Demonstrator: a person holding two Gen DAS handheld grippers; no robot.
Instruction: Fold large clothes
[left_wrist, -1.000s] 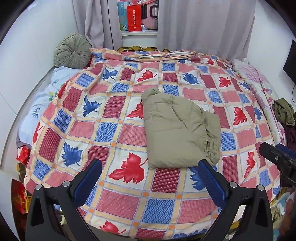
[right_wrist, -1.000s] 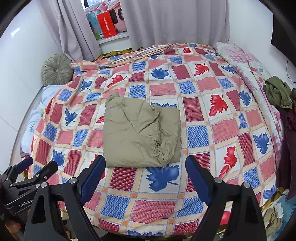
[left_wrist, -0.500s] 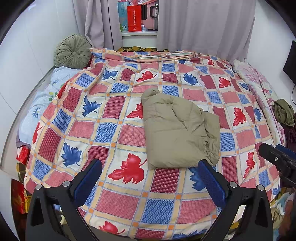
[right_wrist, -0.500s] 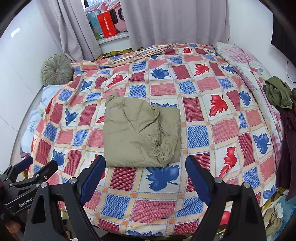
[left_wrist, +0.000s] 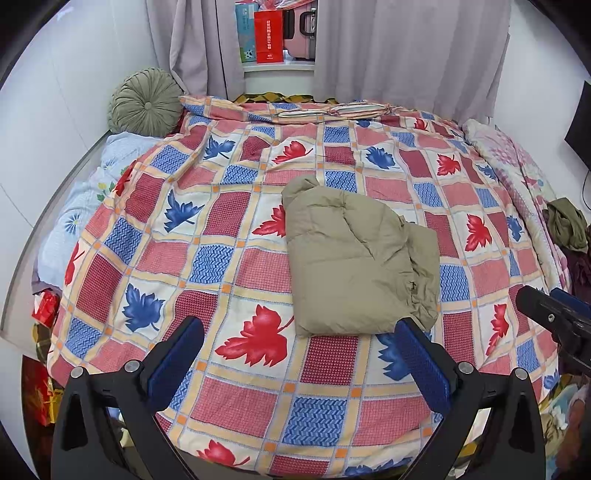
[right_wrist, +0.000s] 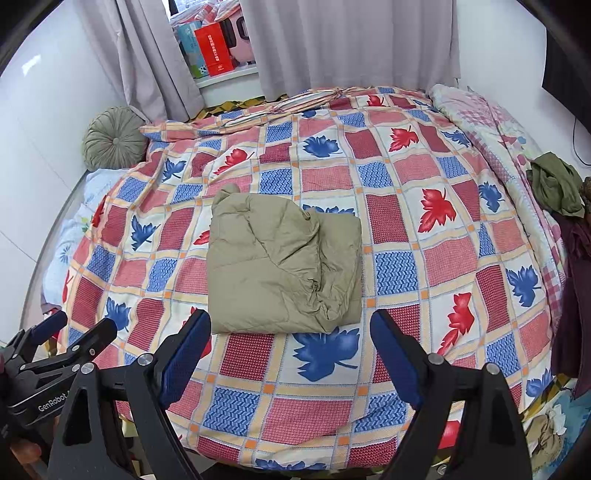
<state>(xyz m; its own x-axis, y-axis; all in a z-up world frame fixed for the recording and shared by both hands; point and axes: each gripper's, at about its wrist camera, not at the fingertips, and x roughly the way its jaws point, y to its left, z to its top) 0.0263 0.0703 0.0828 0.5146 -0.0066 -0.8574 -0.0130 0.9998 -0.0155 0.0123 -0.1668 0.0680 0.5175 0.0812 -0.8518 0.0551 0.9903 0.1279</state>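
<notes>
A khaki padded jacket (left_wrist: 354, 258) lies folded into a rough square in the middle of the bed, also seen in the right wrist view (right_wrist: 280, 262). My left gripper (left_wrist: 299, 350) hangs open above the near edge of the bed, short of the jacket, with nothing between its blue pads. My right gripper (right_wrist: 291, 347) is likewise open and empty just in front of the jacket's near edge. Each gripper shows at the edge of the other's view: the right one (left_wrist: 554, 317), the left one (right_wrist: 55, 350).
The bed carries a checked quilt (left_wrist: 221, 229) with red and blue leaves. A round green cushion (left_wrist: 146, 103) leans at the back left. A crumpled olive garment (right_wrist: 554, 184) and dark clothes lie at the right edge. Curtains and a sill with boxes (left_wrist: 269, 37) stand behind.
</notes>
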